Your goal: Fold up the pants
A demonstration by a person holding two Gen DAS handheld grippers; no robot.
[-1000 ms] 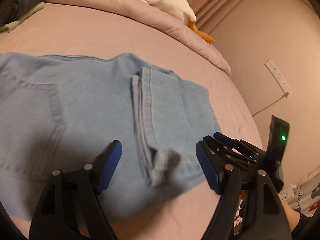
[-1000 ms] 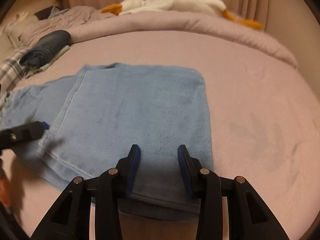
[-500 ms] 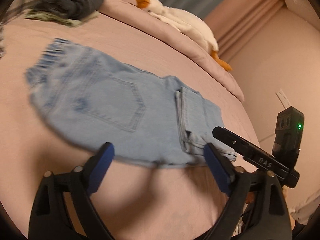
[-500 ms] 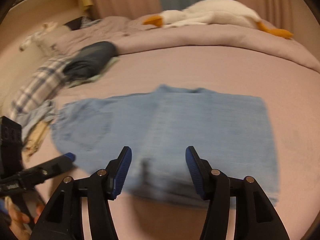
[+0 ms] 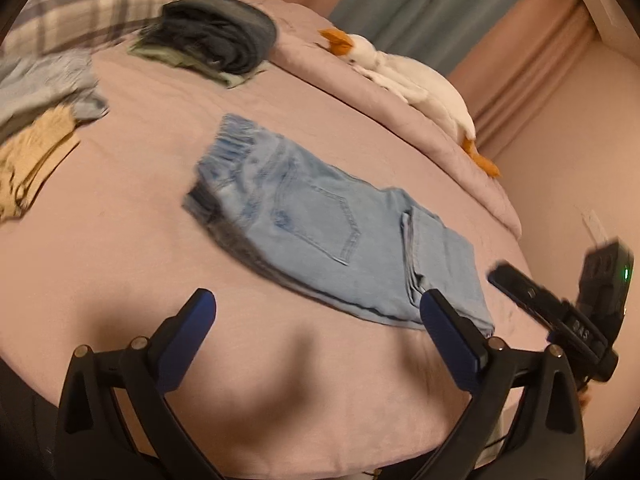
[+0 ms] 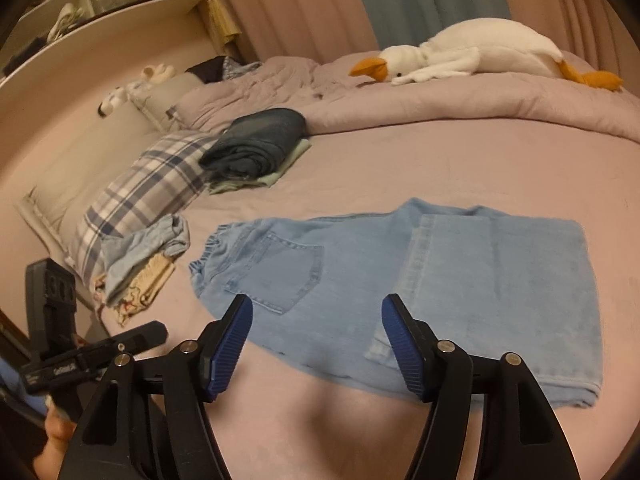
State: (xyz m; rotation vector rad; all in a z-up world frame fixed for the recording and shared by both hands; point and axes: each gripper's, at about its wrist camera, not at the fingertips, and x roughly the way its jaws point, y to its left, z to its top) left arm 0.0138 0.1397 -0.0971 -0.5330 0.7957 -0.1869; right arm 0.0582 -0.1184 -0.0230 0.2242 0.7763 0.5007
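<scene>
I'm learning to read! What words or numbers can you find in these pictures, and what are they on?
"DAS": white letters on the right gripper, seen from the left wrist.
White print on the left gripper, seen from the right wrist: too blurred to read.
Light blue jeans: no readable label.

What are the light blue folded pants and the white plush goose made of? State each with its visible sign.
Light blue folded pants: apparently denim, matte and faded; stitched patch pocket and seams show. White plush goose: likely soft pile fabric, stuffed; rounded body, orange beak.
</scene>
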